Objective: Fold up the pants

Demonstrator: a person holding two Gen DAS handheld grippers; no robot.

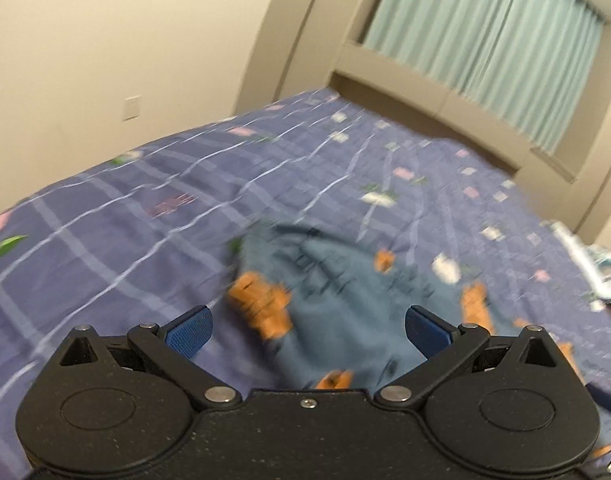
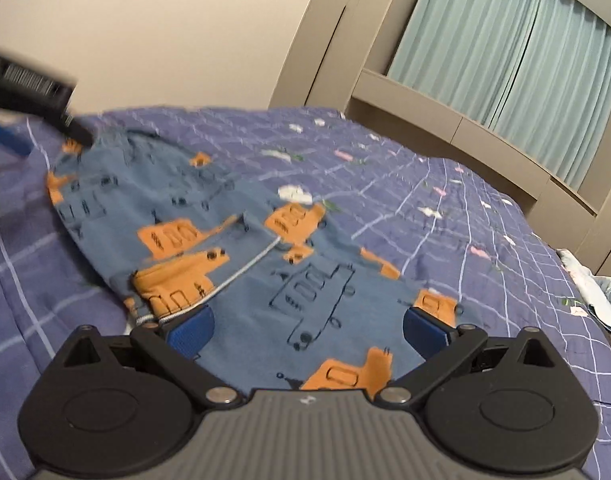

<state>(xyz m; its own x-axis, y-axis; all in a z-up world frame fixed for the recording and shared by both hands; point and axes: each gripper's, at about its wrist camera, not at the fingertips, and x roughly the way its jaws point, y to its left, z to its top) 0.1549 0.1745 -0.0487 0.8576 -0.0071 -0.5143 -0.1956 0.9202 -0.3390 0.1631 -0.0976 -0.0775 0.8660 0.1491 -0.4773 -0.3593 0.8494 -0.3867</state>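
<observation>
Right wrist: soft printed pants (image 2: 233,240) rumpled on checked bedspread (image 2: 445,208).

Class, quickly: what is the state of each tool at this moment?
Left tool: open, holding nothing, above the pants.
Right tool: open, holding nothing, over the pants.

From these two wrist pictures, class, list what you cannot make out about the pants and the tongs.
- Pants, left wrist view: motion blur smears the print and the outline.
- Near edge of the pants, right wrist view: hidden under the right tongs.
- Left tongs, right wrist view: blurred and cut off by the left edge; whether they are open does not show there.
- How many folds the pants have: neither view shows it.
</observation>
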